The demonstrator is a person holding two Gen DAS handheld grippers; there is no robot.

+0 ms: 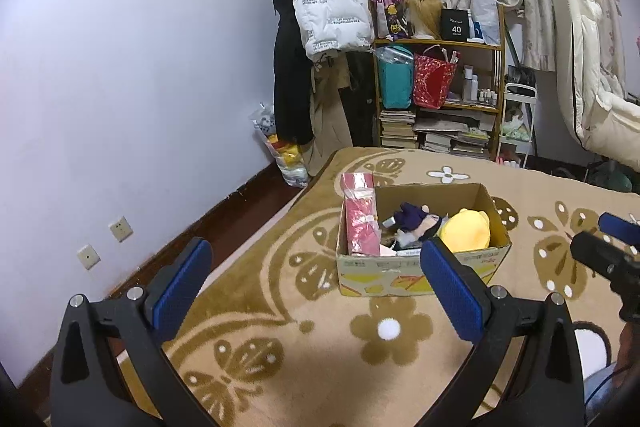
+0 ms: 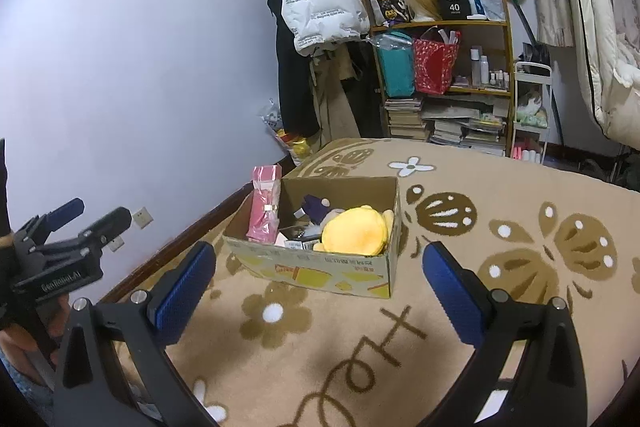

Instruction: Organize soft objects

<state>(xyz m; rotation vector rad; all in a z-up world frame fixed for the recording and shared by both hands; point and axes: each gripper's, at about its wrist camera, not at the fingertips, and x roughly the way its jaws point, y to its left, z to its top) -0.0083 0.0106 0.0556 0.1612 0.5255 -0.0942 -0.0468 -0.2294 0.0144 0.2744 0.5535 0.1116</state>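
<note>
Above the bed, both tools are hovering spread, empty; next, reaching into the box for the yellow plush.

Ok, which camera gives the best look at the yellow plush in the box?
The right wrist view. There the yellow plush shows large and unobstructed inside the box. In the left wrist view the plush looks smaller, and a finger of the left gripper overlaps its lower edge.

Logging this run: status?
Left gripper, right gripper open, empty. Yellow plush toy inside brown cardboard box. Nothing in the way.
</note>
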